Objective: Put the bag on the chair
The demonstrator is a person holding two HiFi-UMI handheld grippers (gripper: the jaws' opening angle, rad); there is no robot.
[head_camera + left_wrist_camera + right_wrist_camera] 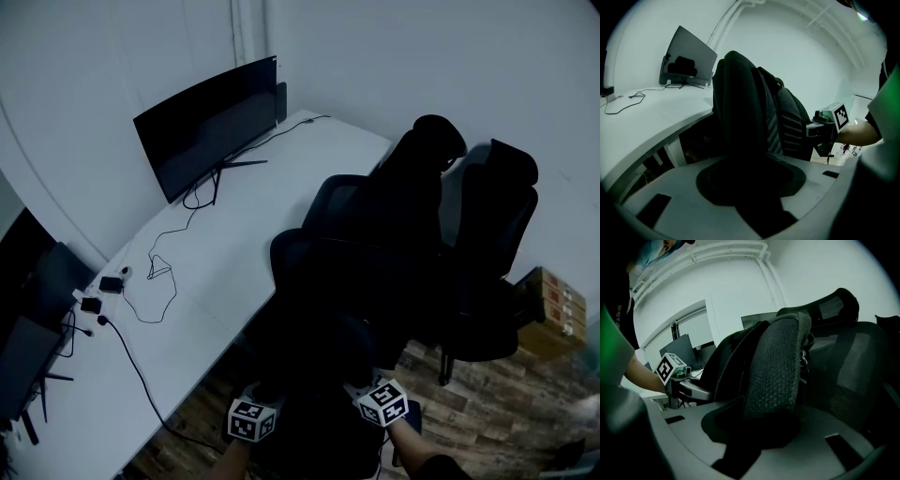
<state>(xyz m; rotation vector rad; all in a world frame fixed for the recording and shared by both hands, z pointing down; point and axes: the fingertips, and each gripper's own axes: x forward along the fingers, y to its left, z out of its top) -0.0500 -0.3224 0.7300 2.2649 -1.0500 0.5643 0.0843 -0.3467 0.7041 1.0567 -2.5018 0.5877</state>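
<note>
**Bag transfer, approach to the chair.** Nearest the viewer, on the side of the chair (375, 220) away from its backrest, the left tool (751, 185) and the right tool (764, 427) flank the black bag (738, 103), which is carried between them. The left tool is pinched on a dark part of the bag. The right tool is pinched on its woven, padded strap (780, 362). The bag lies ahead of both tools, toward the chair's seat. Its long axis is roughly upright, near parallel to the backrest. Whether it touches the seat cannot be told. The right tool appears slightly nearer the chair. The coming move probably calls for carrying both tools forward and down onto the seat. Left of the chair runs the white bench (234, 253), with a monitor (211, 131) at its far end. Just beyond the chair stands a second chair (502, 225).
</note>
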